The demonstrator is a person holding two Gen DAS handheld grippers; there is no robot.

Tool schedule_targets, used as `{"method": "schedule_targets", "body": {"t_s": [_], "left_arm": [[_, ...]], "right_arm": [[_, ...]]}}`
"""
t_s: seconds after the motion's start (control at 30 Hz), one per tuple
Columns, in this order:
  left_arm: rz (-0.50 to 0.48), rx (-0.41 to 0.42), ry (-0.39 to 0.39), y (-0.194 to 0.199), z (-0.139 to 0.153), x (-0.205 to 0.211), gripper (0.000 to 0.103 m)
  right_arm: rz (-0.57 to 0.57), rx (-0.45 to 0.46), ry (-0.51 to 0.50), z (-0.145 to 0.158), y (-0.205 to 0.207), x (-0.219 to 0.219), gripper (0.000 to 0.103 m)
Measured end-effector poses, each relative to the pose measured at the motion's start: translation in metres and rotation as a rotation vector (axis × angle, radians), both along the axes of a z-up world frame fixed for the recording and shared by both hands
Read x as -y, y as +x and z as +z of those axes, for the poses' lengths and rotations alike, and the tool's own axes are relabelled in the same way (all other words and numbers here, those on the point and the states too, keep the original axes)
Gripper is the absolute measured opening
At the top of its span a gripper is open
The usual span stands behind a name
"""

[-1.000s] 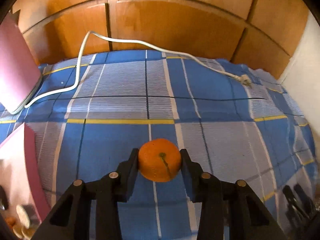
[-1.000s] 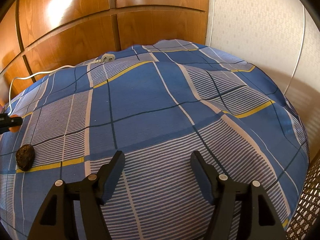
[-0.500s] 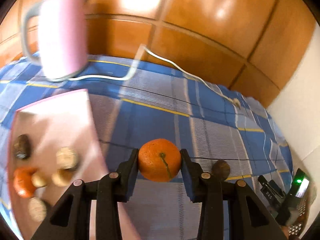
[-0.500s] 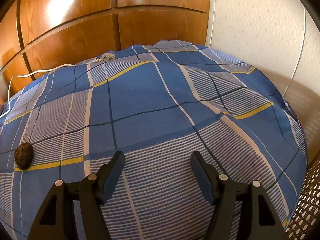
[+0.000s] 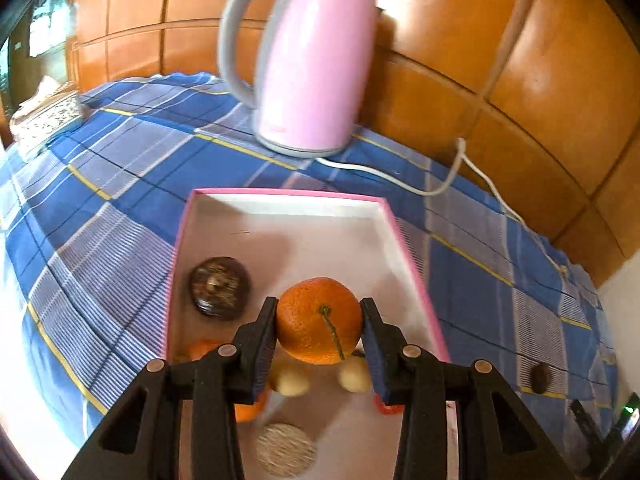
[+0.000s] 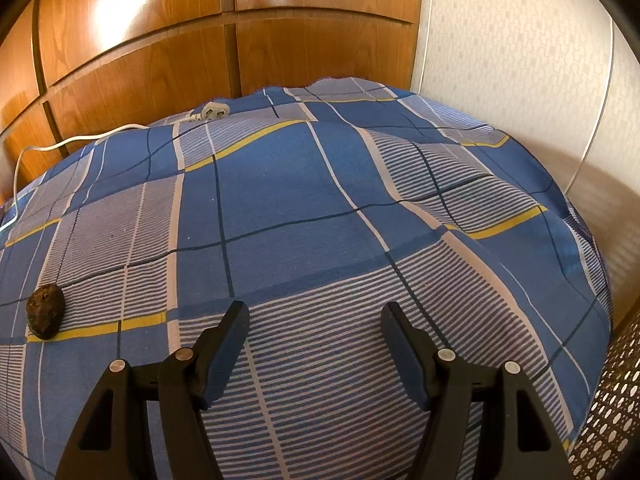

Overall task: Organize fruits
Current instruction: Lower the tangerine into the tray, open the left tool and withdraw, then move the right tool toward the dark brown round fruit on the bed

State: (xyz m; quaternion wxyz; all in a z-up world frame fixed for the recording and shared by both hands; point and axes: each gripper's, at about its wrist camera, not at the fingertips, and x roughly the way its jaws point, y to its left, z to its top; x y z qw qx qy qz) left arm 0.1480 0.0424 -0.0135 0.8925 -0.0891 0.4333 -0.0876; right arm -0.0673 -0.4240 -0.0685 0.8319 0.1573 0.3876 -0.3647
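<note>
My left gripper (image 5: 319, 320) is shut on an orange (image 5: 318, 320) and holds it above a pink-rimmed white tray (image 5: 288, 204). In the tray lie a dark round fruit (image 5: 219, 286), another orange (image 5: 204, 349), two pale small fruits (image 5: 290, 382), a brown round one (image 5: 285, 449) and something red (image 5: 386, 408). My right gripper (image 6: 316, 332) is open and empty above the blue checked cloth (image 6: 280, 200). A dark brown fruit (image 6: 45, 310) lies on the cloth to its far left; it also shows in the left wrist view (image 5: 540, 377).
A pink electric kettle (image 5: 308, 64) stands behind the tray, its white cord (image 5: 440, 184) running right to a plug (image 6: 214, 111). Wooden panels (image 6: 160, 60) back the table. A white wall (image 6: 520, 60) and a perforated basket (image 6: 612, 408) are at the right.
My left gripper swung left with the orange, from over bare cloth to over the tray, bringing the kettle into view. The right gripper stayed still and open.
</note>
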Motion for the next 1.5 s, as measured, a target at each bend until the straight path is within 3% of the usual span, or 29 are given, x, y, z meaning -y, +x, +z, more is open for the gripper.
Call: {"method": "schedule_targets", "body": {"t_s": [0.23,0.4,0.63,0.73,1.2,1.5], "left_arm": [[0.046,0.006,0.005,0.0,-0.002,-0.011,0.044],[0.08,0.031,0.016,-0.013,0.006,-0.012,0.05],[0.106,0.111,0.04,-0.047,0.025,-0.009,0.067],[0.097,0.123,0.046,-0.063,0.026,-0.008,0.068],[0.095,0.092,0.04,-0.103,0.015,-0.013,0.07],[0.133,0.079,0.034,-0.115,0.009,-0.022,0.079]], "right_arm": [[0.003,-0.01,-0.002,0.0,0.001,0.0,0.069],[0.002,-0.014,-0.009,0.0,0.001,-0.001,0.069],[0.004,-0.014,-0.011,0.0,0.001,-0.001,0.069],[0.004,-0.013,-0.01,-0.001,0.001,-0.001,0.069],[0.004,-0.013,-0.007,-0.001,0.001,-0.001,0.069],[0.001,-0.017,-0.001,-0.001,0.001,-0.001,0.069]]}}
